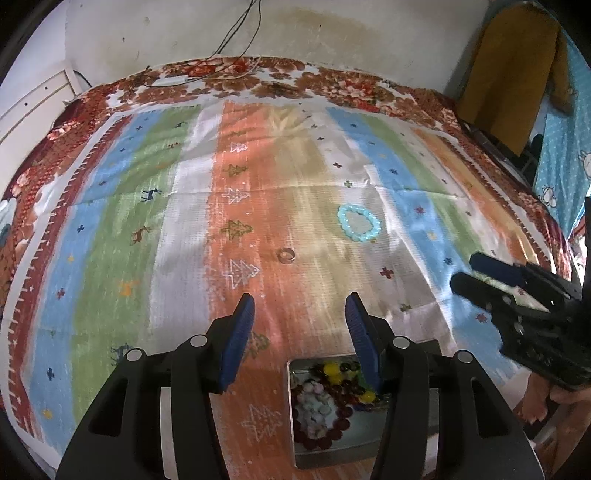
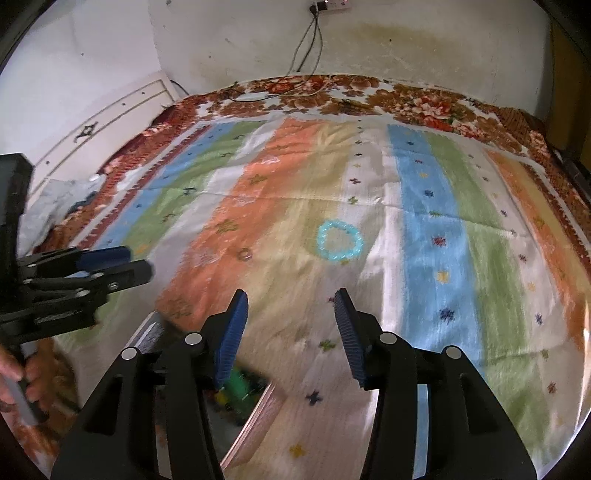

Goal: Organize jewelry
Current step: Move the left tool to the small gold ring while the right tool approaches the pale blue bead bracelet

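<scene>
On the striped cloth lie one pale blue bead bracelet and one small ring, both ahead of the half-open, empty left gripper and right gripper. One tin of beads sits partly hidden behind the fingers.

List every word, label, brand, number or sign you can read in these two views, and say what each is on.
There are none: no readable text in either view.
The striped cloth carries only woven tree, deer and cross motifs, no lettering.
The metal tin of beads shows no label.
The wall power strip has no legible marking; too small and blurred.
</scene>
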The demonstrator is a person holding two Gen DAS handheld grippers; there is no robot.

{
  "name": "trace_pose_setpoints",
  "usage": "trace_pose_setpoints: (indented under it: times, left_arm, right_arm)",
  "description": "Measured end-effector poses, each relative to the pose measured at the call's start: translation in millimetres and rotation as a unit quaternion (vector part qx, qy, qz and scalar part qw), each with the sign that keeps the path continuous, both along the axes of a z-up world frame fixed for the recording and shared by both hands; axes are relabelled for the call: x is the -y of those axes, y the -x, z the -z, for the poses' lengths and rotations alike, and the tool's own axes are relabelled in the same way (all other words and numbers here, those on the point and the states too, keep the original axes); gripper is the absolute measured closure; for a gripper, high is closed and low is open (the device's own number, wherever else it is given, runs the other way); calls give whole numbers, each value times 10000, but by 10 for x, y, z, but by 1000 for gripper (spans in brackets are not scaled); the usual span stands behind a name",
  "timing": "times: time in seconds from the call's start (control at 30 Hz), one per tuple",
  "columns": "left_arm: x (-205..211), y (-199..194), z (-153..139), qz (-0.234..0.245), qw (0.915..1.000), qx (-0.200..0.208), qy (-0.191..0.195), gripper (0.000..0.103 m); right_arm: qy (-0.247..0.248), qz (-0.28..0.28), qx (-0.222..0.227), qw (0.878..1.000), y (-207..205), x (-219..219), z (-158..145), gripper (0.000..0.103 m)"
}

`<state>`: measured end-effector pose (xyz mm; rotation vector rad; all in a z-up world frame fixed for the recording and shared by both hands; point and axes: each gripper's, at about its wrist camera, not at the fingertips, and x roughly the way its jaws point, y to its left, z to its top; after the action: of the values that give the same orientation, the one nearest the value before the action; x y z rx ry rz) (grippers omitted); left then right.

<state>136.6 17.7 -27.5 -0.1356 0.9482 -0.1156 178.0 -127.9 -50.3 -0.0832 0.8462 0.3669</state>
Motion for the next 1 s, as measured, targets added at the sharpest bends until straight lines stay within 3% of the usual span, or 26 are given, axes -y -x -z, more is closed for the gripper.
trace_pose_setpoints:
  times: [0.17, 0.57, 1.0]
  left_arm:
    - [-14, -74, 30, 1, 10000, -68, -31, 49]
    - [99, -400, 227, 245, 9986, -409, -236, 46]
    - [37, -752, 328, 177, 9980, -611, 35, 46]
  right_arm:
    - [-116, 178, -287, 9994, -216, 50, 117, 54]
    - [128, 163, -511, 9985, -498, -1, 236, 54]
    - [-17, 292, -885, 9957, -808, 55, 327, 54]
